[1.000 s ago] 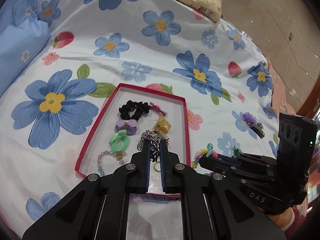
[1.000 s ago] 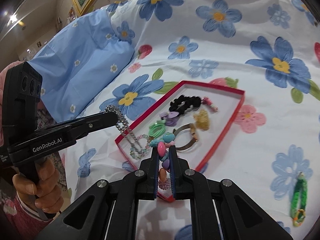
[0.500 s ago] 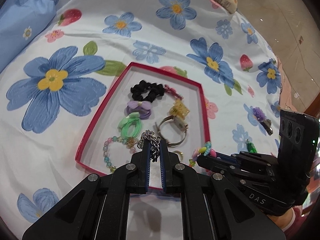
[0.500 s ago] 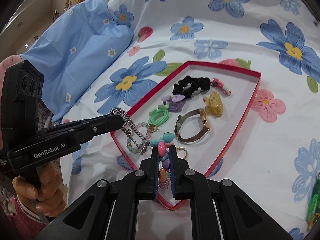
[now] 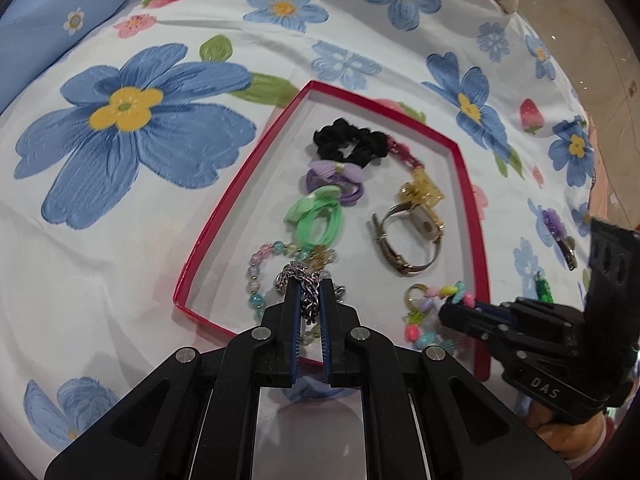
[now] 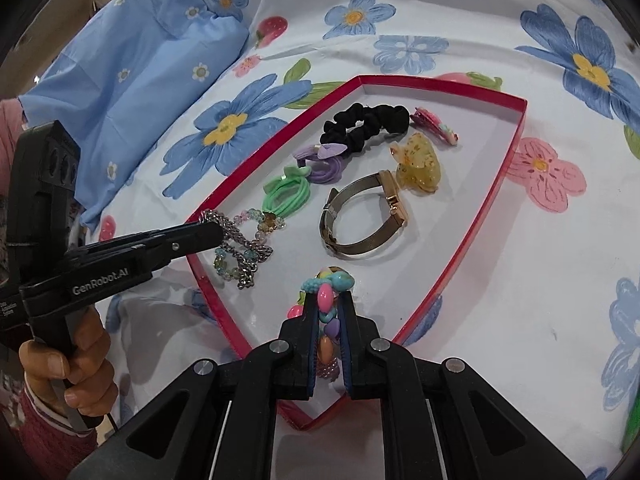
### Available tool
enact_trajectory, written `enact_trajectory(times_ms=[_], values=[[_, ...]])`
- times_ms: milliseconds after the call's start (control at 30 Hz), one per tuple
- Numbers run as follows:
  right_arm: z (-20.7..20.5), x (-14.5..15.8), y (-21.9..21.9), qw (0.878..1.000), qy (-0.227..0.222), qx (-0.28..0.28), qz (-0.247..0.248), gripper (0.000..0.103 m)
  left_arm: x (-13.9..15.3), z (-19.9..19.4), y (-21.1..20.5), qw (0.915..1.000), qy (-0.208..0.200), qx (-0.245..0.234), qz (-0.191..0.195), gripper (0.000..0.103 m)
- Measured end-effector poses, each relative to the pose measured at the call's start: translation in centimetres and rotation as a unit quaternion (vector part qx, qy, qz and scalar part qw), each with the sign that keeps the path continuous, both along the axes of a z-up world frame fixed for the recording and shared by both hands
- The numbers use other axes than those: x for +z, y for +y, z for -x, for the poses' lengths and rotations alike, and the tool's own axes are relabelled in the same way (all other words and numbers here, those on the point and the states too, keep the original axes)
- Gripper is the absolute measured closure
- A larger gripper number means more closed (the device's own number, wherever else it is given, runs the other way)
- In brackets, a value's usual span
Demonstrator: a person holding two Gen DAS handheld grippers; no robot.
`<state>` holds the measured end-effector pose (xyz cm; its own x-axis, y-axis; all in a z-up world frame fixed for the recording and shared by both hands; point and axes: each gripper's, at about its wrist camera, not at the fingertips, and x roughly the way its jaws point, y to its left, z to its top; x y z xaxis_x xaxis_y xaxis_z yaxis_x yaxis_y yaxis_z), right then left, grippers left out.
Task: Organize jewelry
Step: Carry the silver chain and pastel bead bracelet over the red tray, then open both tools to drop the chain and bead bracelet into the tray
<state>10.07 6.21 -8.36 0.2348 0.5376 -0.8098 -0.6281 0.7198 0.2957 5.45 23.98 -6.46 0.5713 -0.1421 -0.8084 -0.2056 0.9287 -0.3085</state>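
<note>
A red-rimmed white tray (image 5: 240, 184) (image 6: 500, 184) lies on the flowered bedsheet. It holds a black scrunchie (image 5: 348, 142), purple (image 5: 336, 178) and green (image 5: 320, 220) hair ties, a gold claw clip (image 5: 424, 194), a metal watch (image 5: 404, 240) and a pastel bead bracelet (image 5: 256, 272). My left gripper (image 5: 308, 284) is shut on a silver chain (image 6: 244, 248), low over the tray's near left corner, the chain draping onto the bead bracelet. My right gripper (image 6: 328, 300) is shut on a colourful bead chain (image 6: 326, 284) over the tray's near right part.
A purple hair clip (image 5: 558, 228) and a small green charm (image 5: 544, 288) lie on the sheet right of the tray. A blue pillow (image 6: 132, 76) lies at the far left. A green item (image 6: 632, 432) shows at the right edge.
Both grippers have come down and forward over the tray with their chains. The silver chain's end now rests on the tray floor by the bead bracelet.
</note>
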Motion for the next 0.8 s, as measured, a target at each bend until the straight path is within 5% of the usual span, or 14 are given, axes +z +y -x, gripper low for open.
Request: enact_trajectory(times_ms=[633, 800], values=[[-0.5, 0.0, 0.7, 0.999, -0.013, 0.022, 0.036, 0.093, -1.2, -0.6, -0.1, 0.9993, 0.026, 0.006, -0.026, 0.095], [-0.5, 0.1, 0.5, 1.0, -0.006, 0.018, 0.02, 0.089, -0.9, -0.3, 0.0, 0.9993, 0.022, 0.01, -0.029, 0.079]])
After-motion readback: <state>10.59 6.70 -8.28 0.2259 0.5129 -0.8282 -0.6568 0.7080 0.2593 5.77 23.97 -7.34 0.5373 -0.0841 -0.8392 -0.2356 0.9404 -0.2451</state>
